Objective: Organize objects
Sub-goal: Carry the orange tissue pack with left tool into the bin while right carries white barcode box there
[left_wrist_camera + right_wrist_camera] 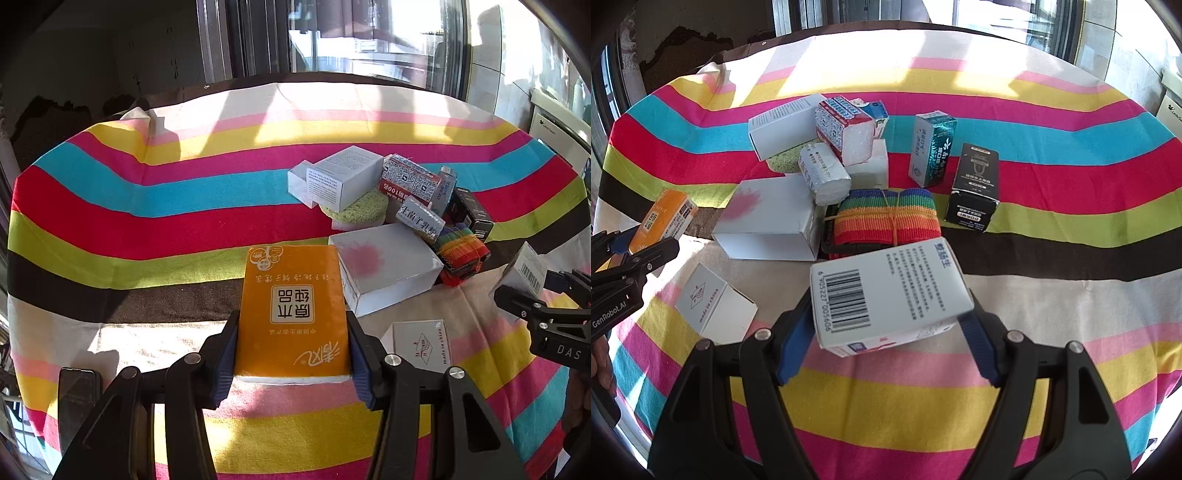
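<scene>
on the left, the left gripper [293,354] was clamped on an orange tissue pack [293,314], its blue pads [228,363] pressed flat against both long sides, the pack tilted down over the striped tablecloth [147,206]. from the right wrist view the same pack showed at the left edge, held above the cloth. just right of it lay a small white carton marked "made in china" [714,304], resting on the cloth. behind that sat a large white box with a pink stain [768,218], touching a rainbow-striped strap bundle [886,218] on its right. further back was a heap: a white printed box [785,125] lying over a green sponge [785,160], a red-and-white wrapped pack [844,127] and a smaller wrapped white block [825,173] leaning against one another. to the right of the heap stood a teal box [931,147] upright, and beside it a black box [975,184]. in the foreground the right gripper [886,339] pinched a white barcode box [890,299], askew between its fairly wide-set jaws, lifted clear of the cloth.
</scene>
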Demonstrator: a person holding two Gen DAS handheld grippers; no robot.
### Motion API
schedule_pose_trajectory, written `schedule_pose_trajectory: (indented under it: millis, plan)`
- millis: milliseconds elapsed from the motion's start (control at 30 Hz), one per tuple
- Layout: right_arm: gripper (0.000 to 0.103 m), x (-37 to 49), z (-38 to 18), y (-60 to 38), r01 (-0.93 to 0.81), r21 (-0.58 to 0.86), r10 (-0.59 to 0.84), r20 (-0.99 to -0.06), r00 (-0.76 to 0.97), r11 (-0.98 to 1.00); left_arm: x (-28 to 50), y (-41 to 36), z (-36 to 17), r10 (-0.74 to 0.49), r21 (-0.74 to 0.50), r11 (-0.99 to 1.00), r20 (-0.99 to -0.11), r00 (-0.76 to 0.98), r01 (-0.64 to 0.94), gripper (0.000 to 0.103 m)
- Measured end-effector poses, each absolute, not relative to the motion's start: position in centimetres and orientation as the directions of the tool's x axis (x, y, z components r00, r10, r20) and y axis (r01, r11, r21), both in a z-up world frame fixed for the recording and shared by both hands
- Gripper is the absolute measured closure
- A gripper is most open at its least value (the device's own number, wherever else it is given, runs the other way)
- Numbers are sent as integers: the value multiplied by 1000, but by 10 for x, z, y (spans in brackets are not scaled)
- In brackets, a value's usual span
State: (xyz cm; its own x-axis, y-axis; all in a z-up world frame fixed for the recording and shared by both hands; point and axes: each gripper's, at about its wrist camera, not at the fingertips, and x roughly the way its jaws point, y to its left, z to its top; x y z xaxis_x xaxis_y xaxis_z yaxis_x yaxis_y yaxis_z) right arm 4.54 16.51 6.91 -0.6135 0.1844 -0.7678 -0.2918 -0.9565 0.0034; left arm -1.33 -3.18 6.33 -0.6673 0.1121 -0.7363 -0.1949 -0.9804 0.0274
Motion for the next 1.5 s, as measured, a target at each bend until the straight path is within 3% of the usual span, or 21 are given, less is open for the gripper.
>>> schedule_pose_trajectory:
  millis: [300,433,600,800,867,933,1100,1267,1500]
  plan:
    - [26,182,123,256,-490,-79,379,-744,-551,-868,33,63,102,429,-109,-862,-677,-598,-495,50]
    - [26,238,109,285,-544,-168,448,-780,-437,-822,69,135,98,617,-223,-699,-668,-416,-679,50]
    - [26,311,77,321,-627,-217,475,-835,-278,-748,124,211,79,732,-336,-435,-672,-110,-836,50]
    - [26,386,33,334,-682,-223,410,-904,-124,-696,193,280,37,653,-362,-205,-743,149,-909,49]
    - [26,405,14,336,-698,-213,373,-924,-83,-683,210,296,24,609,-333,-162,-774,171,-929,43]
    - [26,423,-3,337,-713,-191,342,-937,-73,-675,224,306,12,563,-313,-126,-804,192,-941,24]
    - [25,446,-34,328,-745,-126,306,-946,-110,-655,260,321,-19,429,-91,-48,-901,62,-995,20]
    - [25,455,-24,323,-757,-92,358,-913,-196,-647,290,316,-56,281,281,56,-925,-255,-958,20]
    - [25,461,-17,311,-801,56,300,-910,-287,-596,288,288,-43,285,313,15,-912,-296,-950,26]
